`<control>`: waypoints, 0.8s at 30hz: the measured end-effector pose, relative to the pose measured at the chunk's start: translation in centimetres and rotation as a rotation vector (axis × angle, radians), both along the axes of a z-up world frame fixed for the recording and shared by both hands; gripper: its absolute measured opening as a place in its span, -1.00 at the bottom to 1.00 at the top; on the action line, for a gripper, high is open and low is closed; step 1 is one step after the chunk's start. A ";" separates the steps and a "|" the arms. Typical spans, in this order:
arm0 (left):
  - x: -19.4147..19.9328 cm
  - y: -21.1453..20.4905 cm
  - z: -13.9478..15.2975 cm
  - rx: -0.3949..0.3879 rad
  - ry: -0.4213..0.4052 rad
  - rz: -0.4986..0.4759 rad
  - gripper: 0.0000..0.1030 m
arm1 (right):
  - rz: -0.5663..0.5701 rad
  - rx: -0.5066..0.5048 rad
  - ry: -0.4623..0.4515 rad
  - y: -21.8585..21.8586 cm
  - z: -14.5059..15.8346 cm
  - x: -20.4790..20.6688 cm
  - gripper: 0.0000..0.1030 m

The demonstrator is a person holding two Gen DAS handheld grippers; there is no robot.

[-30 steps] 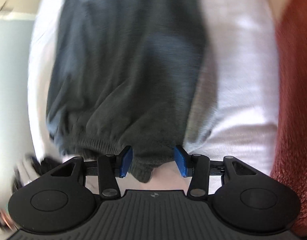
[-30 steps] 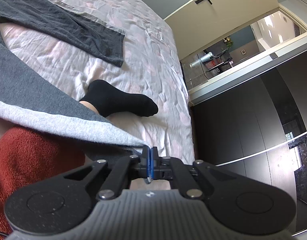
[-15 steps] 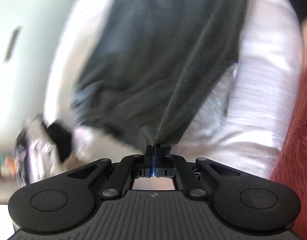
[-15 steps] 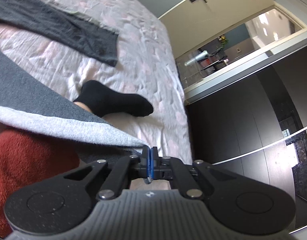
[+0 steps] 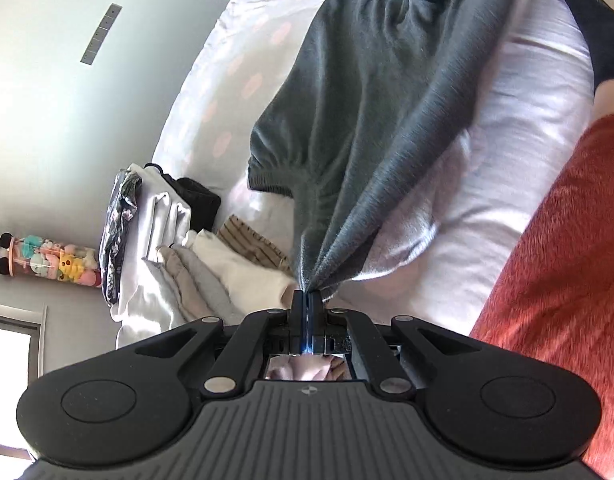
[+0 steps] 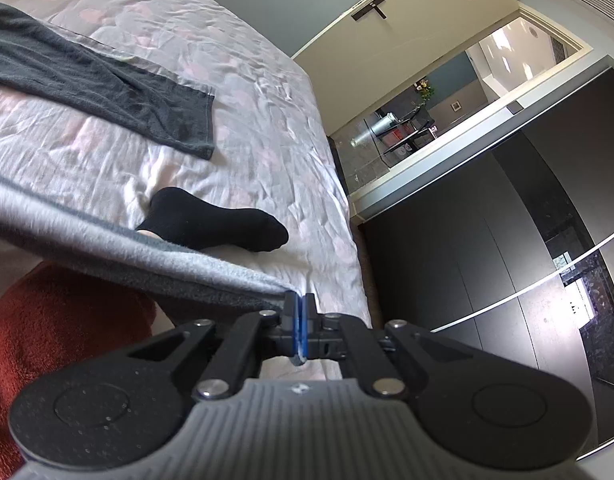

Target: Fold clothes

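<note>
A dark grey pair of sweatpants (image 5: 387,100) with an elastic waistband lies stretched over the bed (image 5: 235,72). My left gripper (image 5: 306,300) is shut on a bunched part of the waistband and holds it lifted. In the right wrist view my right gripper (image 6: 298,308) is shut on another edge of the same garment (image 6: 127,236), whose light grey inside shows. One trouser leg (image 6: 107,92) lies flat on the bed (image 6: 267,128) further away.
A pile of folded clothes (image 5: 175,240) sits at the bed's left end. A person's foot in a black sock (image 6: 223,224) rests on the bed, with red fleece trousers (image 5: 567,260) close by. A tube of plush toys (image 5: 43,260) stands by the wall. Dark wardrobes (image 6: 487,220) lie right.
My left gripper closed on the waistband and lifted it, swinging left so the clothes pile came into view. My right gripper stayed shut on its edge and barely moved.
</note>
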State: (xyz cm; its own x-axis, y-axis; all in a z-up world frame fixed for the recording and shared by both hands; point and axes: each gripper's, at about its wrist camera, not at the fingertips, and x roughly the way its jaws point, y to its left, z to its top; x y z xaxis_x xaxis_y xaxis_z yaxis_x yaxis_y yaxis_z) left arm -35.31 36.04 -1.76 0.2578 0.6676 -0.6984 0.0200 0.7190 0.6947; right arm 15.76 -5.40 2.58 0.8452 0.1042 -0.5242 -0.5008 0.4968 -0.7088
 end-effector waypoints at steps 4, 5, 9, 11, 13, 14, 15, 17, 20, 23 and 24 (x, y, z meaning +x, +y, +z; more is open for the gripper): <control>1.2 1.6 0.4 -0.039 -0.072 0.054 -0.98 | 0.018 -0.002 -0.015 1.0 0.3 0.5 -0.97; 1.6 2.2 0.7 -0.055 -0.098 0.081 -0.98 | 0.020 -0.004 -0.020 1.4 0.5 0.8 -0.97; 3.1 5.3 2.1 -0.109 -0.193 0.197 -0.98 | 0.001 0.007 -0.031 2.9 1.1 3.2 -0.97; 3.9 6.7 2.5 -0.131 -0.230 0.248 -0.98 | -0.014 0.019 -0.031 4.0 1.2 4.9 -0.97; 4.9 8.0 2.8 -0.149 -0.258 0.293 -0.98 | -0.015 0.018 -0.033 5.7 1.0 6.7 -0.97; 5.6 8.7 2.8 -0.154 -0.260 0.306 -0.98 | -0.014 0.016 -0.035 6.7 0.9 7.6 -0.97; 6.2 9.4 2.8 -0.158 -0.261 0.319 -0.98 | -0.013 0.014 -0.036 7.6 0.8 8.5 -0.97; 7.5 10.7 2.8 -0.167 -0.264 0.345 -0.98 | -0.012 0.009 -0.039 9.6 0.5 10.2 -0.97; 9.6 12.7 2.1 -0.161 -0.244 0.370 -0.98 | -0.008 0.002 -0.043 12.6 0.1 13.0 -0.97; 11.5 15.1 1.3 -0.157 -0.226 0.393 -0.98 | 0.000 -0.010 -0.045 16.3 -0.5 15.8 -0.97; 12.2 15.9 1.0 -0.155 -0.221 0.401 -0.98 | 0.003 -0.015 -0.046 17.7 -0.8 16.7 -0.97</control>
State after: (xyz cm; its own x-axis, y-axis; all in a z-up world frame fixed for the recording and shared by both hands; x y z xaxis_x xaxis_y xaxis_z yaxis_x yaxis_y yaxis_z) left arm -23.11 51.92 -0.77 0.1549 0.6367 -0.7554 -0.4156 0.7357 0.5348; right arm 32.50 12.25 1.79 0.8683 0.0995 -0.4860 -0.4688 0.4847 -0.7384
